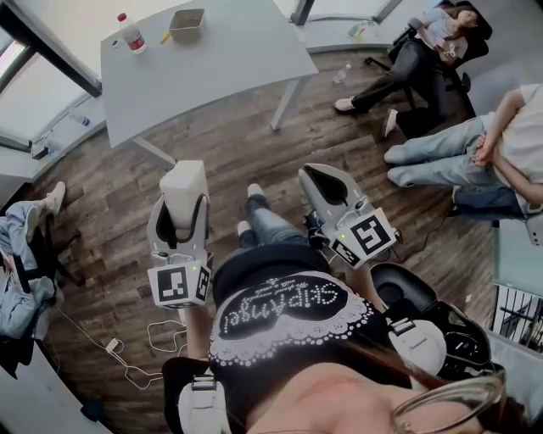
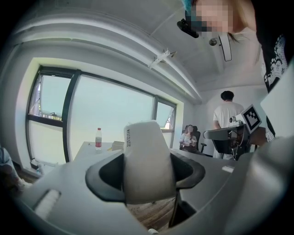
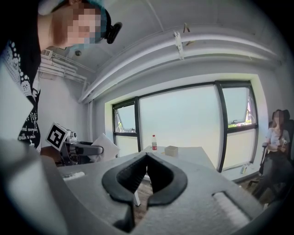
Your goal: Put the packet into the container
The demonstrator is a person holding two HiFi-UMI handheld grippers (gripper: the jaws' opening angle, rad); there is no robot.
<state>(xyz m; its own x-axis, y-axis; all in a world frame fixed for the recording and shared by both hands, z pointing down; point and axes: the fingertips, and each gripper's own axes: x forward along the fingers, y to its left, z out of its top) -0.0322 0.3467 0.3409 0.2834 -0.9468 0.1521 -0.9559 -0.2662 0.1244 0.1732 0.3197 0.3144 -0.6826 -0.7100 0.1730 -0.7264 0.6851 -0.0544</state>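
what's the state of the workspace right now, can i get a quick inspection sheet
surface: grey table, across the wooden floor from the person
job's things: white packet held in the left tongs; container on the table near its far edge
clutter: plastic bottle on the table beside the container; a small yellow item between them, too small to identify
grippers: left tongs shut on the packet; right tongs shut, nothing between them
cables: white cable loose on the floor at the left
surroundings: seated people at the right, large windows, clothes piled at the left
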